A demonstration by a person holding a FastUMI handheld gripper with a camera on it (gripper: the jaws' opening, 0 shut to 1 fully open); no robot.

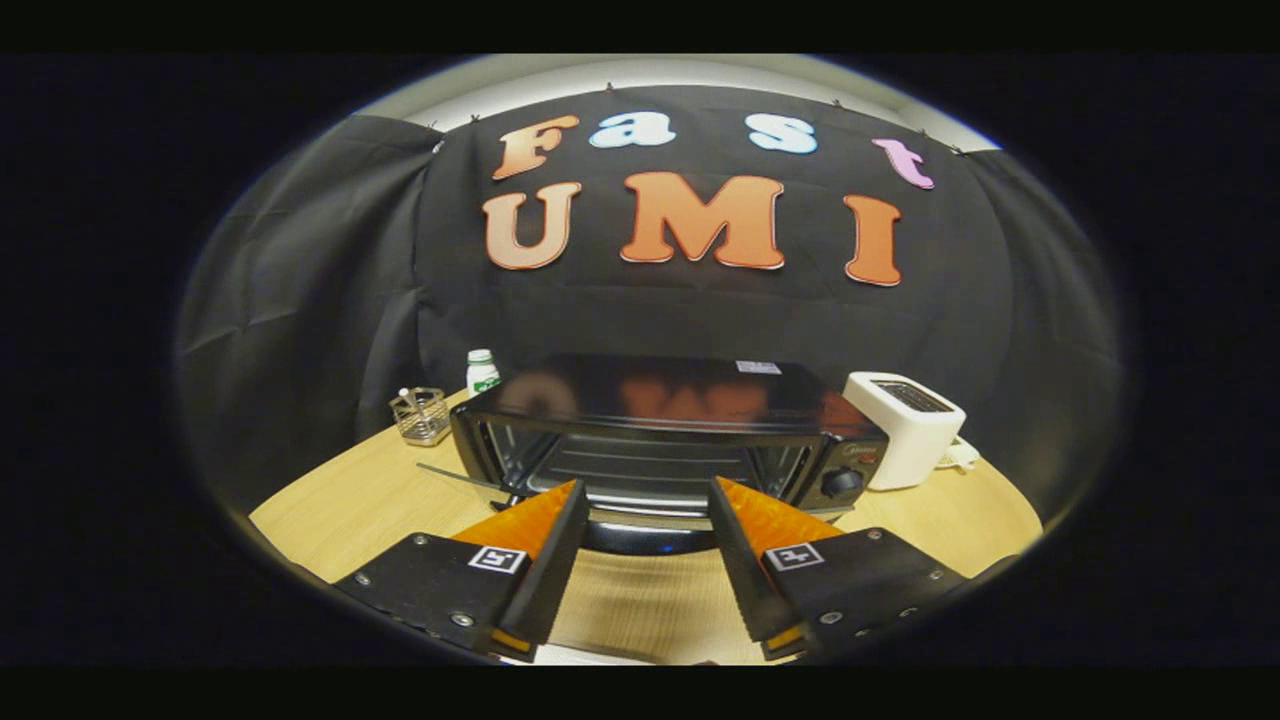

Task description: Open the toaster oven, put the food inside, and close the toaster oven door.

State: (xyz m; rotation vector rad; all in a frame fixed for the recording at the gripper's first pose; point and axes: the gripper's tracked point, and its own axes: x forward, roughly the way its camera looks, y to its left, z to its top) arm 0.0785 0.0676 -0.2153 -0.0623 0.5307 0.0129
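Four items on the counter: a wire basket, a bottle, the toaster oven and a white toaster line a round wooden counter [340, 500], seen left to right.
Wire basket [422, 415]: far left, well apart from the oven, something small standing in it.
Bottle [482, 371]: white, green-labelled, just behind the oven's left corner.
Toaster oven [665, 430]: centre, just ahead of the fingers; its door [640, 532] appears dropped open, racks showing inside.
Gripper [645, 520]: fingers spread wide, holding nothing, tips flanking the lowered door's edge.
Handling: the door looks stiff, hinged and glossy, likely slippery; lifting it by its front edge seems the surest hold.
Food: cannot be made out.
White toaster [905, 425]: right, just beside the oven's knob panel [845, 475].
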